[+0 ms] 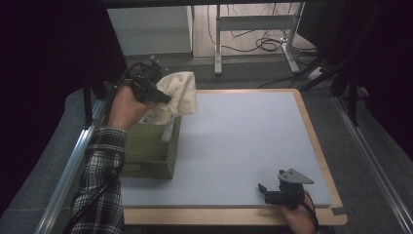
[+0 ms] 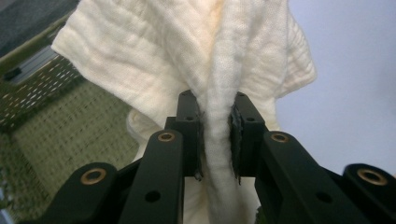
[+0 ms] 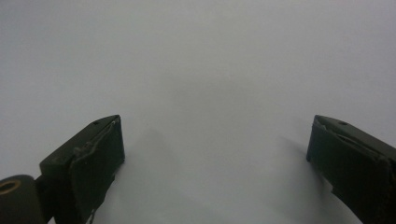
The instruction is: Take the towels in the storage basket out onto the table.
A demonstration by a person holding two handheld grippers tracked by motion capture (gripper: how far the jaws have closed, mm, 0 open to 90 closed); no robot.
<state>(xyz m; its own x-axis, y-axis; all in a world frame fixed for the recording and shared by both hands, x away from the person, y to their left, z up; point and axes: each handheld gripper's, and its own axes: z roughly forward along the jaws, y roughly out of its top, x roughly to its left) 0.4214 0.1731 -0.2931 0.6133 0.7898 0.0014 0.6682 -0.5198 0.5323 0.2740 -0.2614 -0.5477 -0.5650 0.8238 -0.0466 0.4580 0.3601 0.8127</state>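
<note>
Cream cloth (image 1: 178, 92), olive woven basket (image 1: 148, 146)

At the left of the frame, the left tool (image 1: 163, 97) is pinching a cream cloth (image 1: 180, 95) and holding it above the far end of a green woven basket (image 1: 148, 151), the cloth hanging bunched with its lower folds reaching into the basket. A plaid sleeve (image 1: 100, 185) is coming up from the lower left. The basket is sitting on the left part of the pale blue tabletop (image 1: 243, 141). At the lower right, the right tool (image 1: 265, 191) is resting near the tabletop's near edge, well apart from the basket, its jaws pointing left.
</note>
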